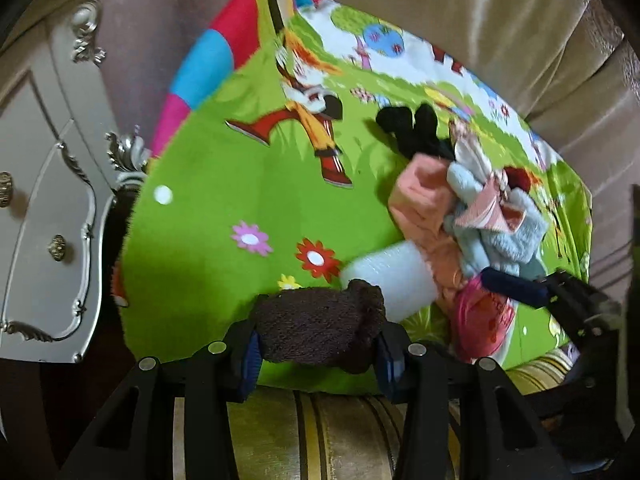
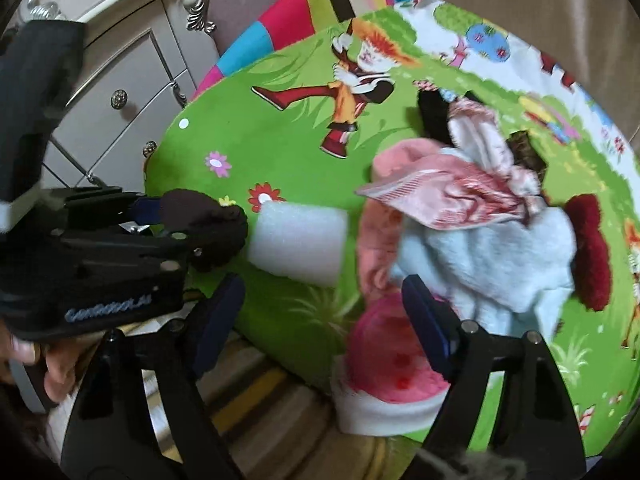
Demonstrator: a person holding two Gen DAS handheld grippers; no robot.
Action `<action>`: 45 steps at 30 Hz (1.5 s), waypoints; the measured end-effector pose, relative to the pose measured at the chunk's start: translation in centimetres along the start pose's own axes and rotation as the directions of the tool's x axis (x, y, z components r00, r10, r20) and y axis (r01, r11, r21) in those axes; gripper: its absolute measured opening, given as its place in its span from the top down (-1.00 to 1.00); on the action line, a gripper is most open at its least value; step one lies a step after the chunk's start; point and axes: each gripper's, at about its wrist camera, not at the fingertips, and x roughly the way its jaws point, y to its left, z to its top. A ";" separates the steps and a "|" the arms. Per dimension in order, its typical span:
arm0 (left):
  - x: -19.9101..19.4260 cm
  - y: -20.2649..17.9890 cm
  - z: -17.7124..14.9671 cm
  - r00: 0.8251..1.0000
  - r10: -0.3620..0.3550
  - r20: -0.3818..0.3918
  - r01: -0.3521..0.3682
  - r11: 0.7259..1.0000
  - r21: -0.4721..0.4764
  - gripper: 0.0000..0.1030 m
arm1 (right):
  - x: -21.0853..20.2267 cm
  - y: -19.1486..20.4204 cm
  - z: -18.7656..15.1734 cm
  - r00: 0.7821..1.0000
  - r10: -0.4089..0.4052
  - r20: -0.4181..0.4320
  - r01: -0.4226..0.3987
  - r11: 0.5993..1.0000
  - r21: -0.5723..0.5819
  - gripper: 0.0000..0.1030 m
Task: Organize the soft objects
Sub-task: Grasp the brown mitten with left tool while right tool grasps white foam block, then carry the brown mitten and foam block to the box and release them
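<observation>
The left hand-held gripper (image 1: 318, 354) is clamped on a dark brown fuzzy sock (image 1: 320, 330), both blue pads pressed into its sides, right at the near edge of the green cartoon blanket (image 1: 224, 208). Just past the sock on that blanket lies a white foam block (image 2: 300, 240), touching or nearly touching it; blur makes that hard to settle. The right hand-held gripper (image 2: 324, 328) stands wide with nothing between its pads, hovering over a pink item with a white cuff (image 2: 384, 368) at the blanket's near edge. Beyond it, still on the blanket, sits a heap of soft things: a pale blue fluffy piece (image 2: 492, 264), a peach cloth (image 1: 420, 200), a striped pink-and-white cloth (image 2: 440, 196), black socks (image 1: 412, 128) and a dark red fuzzy piece (image 2: 592, 252). The blanket's left half, toward the white cabinet (image 1: 48, 168) beside it, is bare and open. A striped cushion (image 1: 320, 432) shows under the blanket's near edge.
</observation>
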 end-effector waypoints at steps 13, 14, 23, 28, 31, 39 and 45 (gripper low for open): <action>-2.4 1.5 0.0 0.995 -0.022 0.099 0.030 0.997 -0.077 0.09 | 3.6 0.7 2.0 0.998 -0.015 -0.054 0.017 0.999 0.028 -0.61; -2.4 1.6 -0.1 0.995 -0.021 0.099 0.029 0.997 -0.078 0.09 | 3.7 0.7 2.0 0.998 -0.019 -0.057 0.021 0.999 0.025 -0.61; -3.3 0.9 -0.3 0.991 0.017 0.135 -0.006 0.997 -0.082 0.10 | 3.6 1.0 1.5 0.998 -0.016 -0.060 0.016 1.000 -0.003 -0.20; -4.5 0.2 -0.8 0.983 0.054 0.174 -0.042 0.996 -0.076 0.10 | 0.4 0.9 0.3 0.999 -0.035 0.012 0.035 0.999 -0.001 -0.20; -5.0 -0.8 -1.2 0.982 0.049 0.184 -0.038 0.997 -0.062 0.10 | -1.2 0.5 -0.5 0.997 -0.058 0.046 0.058 0.998 0.010 -0.20; -5.7 -4.3 -2.7 0.983 0.012 0.184 -0.011 1.000 -0.006 0.10 | -5.6 -1.7 -3.8 0.987 -0.121 0.109 0.113 0.991 0.076 -0.20; -5.6 -7.7 -4.0 0.983 -0.034 0.178 0.027 0.999 0.046 0.09 | -8.7 -4.4 -6.9 0.977 -0.163 0.137 0.141 0.978 0.157 -0.20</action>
